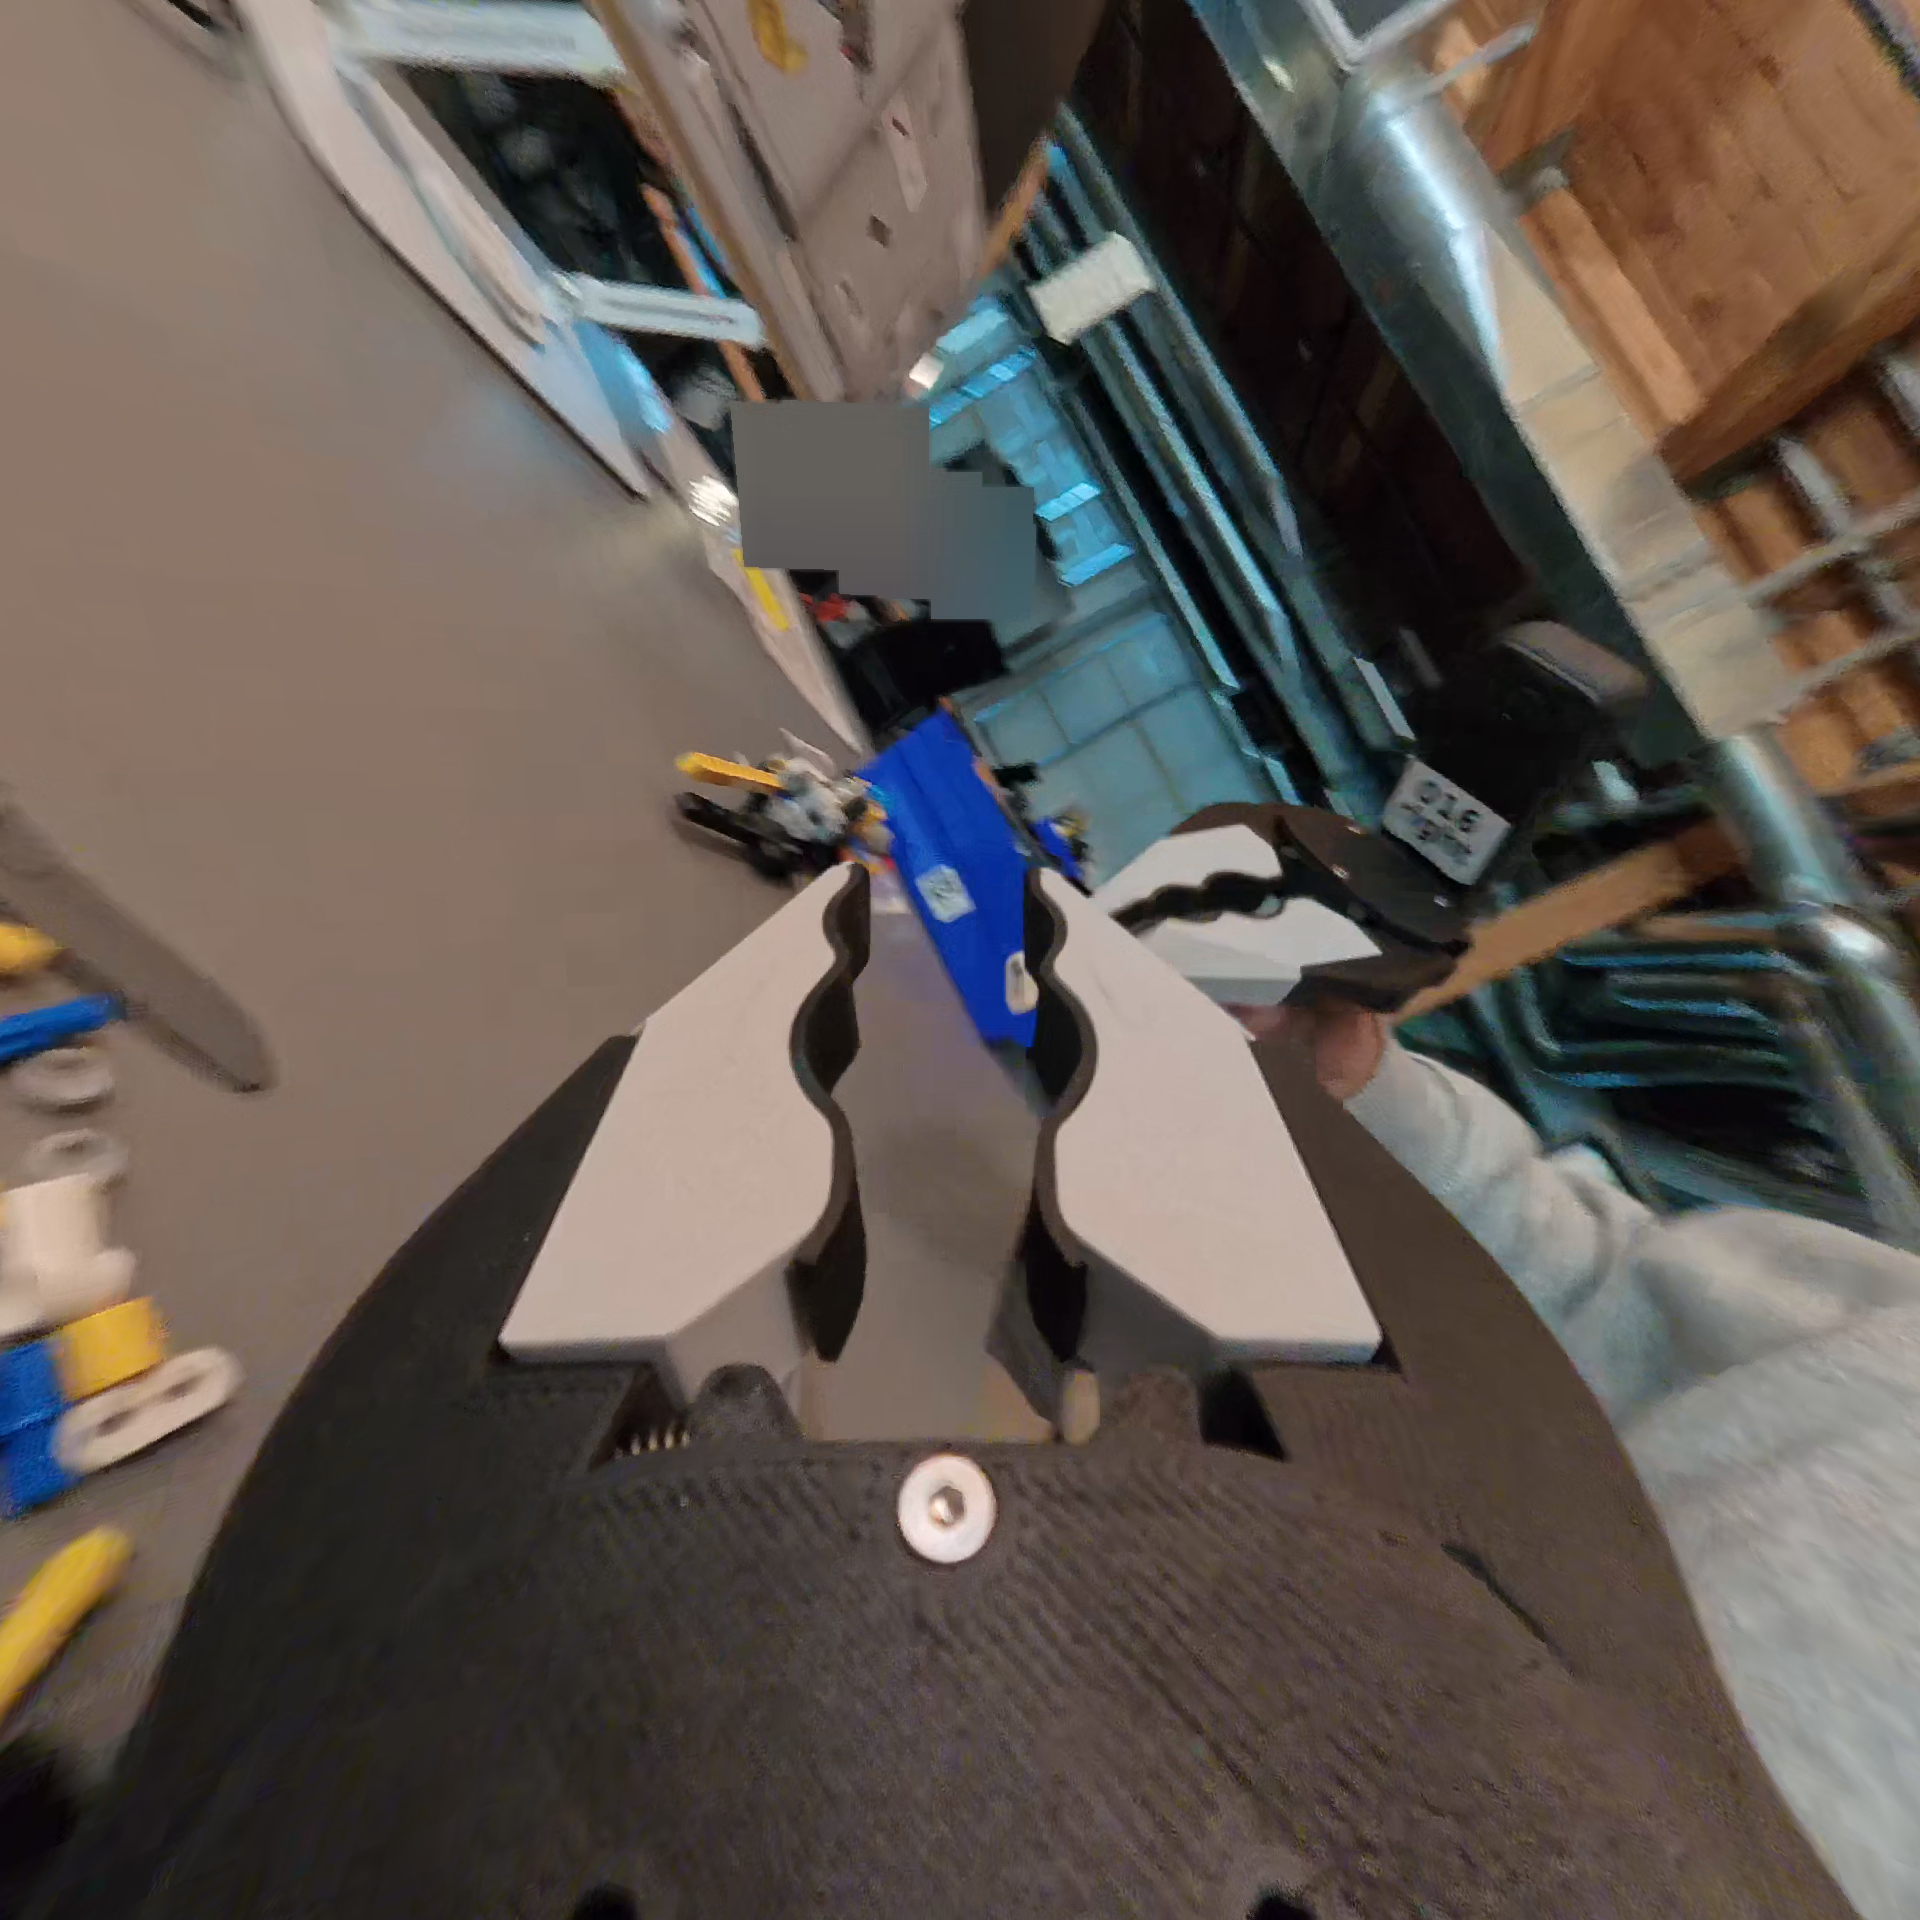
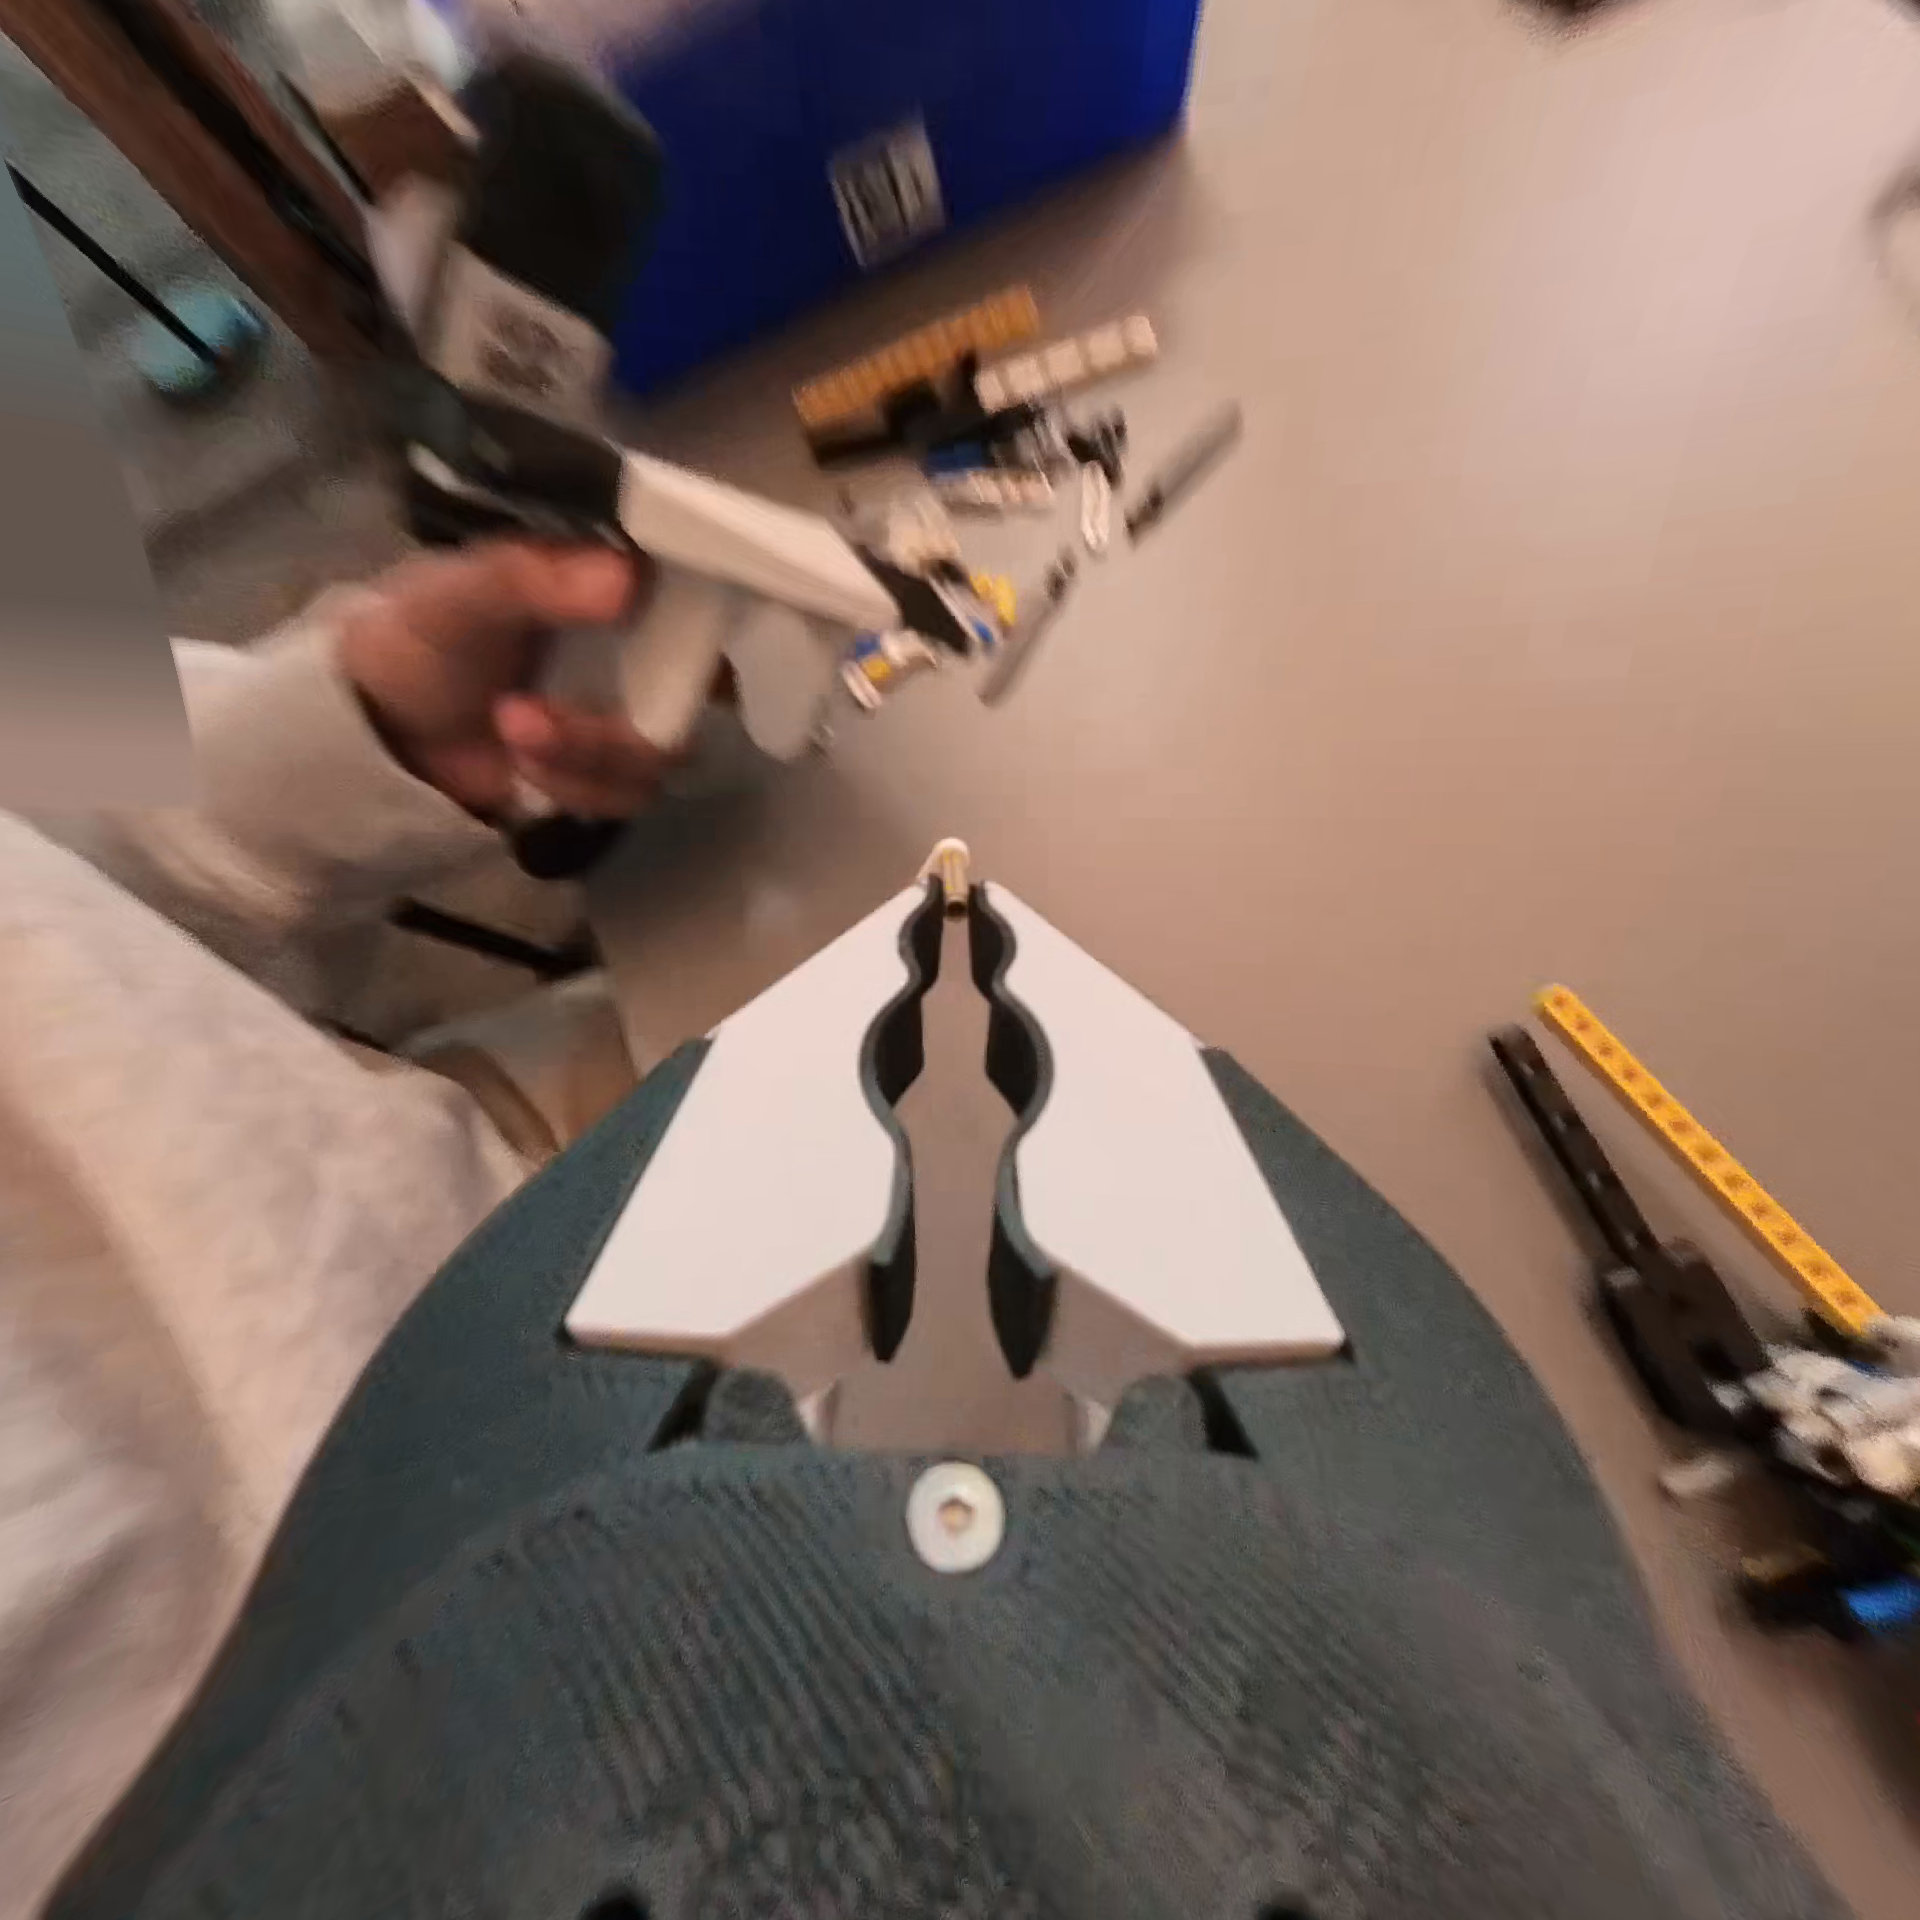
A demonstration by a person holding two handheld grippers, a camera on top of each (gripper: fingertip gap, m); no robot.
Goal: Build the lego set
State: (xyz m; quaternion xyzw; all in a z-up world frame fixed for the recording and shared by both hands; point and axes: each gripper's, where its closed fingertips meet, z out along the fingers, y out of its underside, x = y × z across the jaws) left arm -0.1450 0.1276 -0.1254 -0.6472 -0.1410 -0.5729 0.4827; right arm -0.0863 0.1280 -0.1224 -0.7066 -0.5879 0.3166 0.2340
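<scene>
My left gripper is open and empty, held above the grey table and tilted. Beyond its tips lies a part-built lego model with black and yellow beams, next to a blue box. My right gripper is shut on a small tan lego pin that sticks out of its tips, above the table. The right gripper also shows in the left wrist view. The left gripper shows in the right wrist view, over a pile of loose lego pieces. The part-built model lies at the right.
Loose blue, yellow and white lego pieces lie at the left edge of the table. The blue box stands at the far side. A person's hand and pale sleeve are at the left. Shelves and metal ducting stand beyond the table. My hands' fingertips stand some 7 cm from each other.
</scene>
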